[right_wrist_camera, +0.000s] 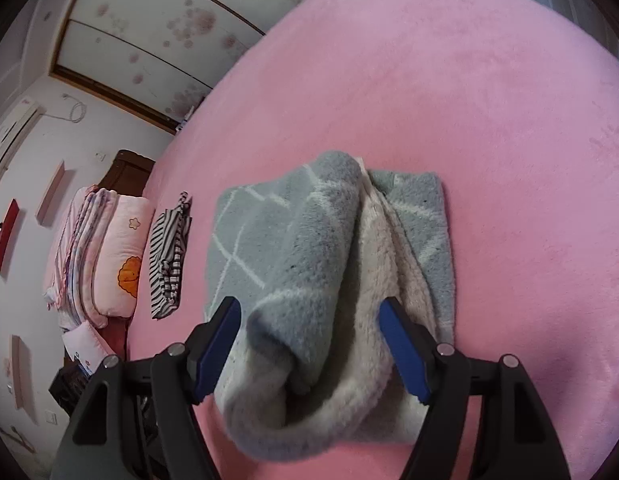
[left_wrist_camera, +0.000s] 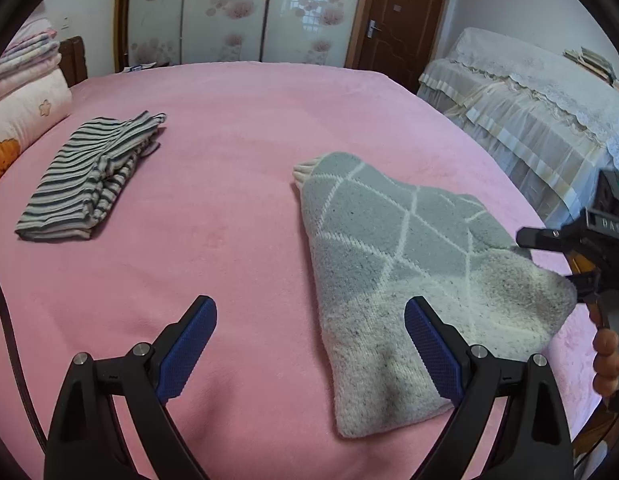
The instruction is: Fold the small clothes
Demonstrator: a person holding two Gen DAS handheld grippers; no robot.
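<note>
Pink bed (left_wrist_camera: 237, 128): folded grey sweater (left_wrist_camera: 389, 248) btwn open right gripper (right_wrist_camera: 309, 344).

Your left gripper (left_wrist_camera: 311, 344) stands wide open above the pink bedcover (left_wrist_camera: 237, 152), nothing between its blue pads (left_wrist_camera: 189, 348). The folded grey sweater (left_wrist_camera: 397, 264) lies just beside its right finger. The right gripper (left_wrist_camera: 549, 258) sits at the sweater's far corner. A striped garment (left_wrist_camera: 89, 176) lies folded well apart, near the pillow (left_wrist_camera: 25, 120).

Both wrist views look steeply down — sharing the grey sweater (left_wrist_camera: 393, 256) nearby.
</note>
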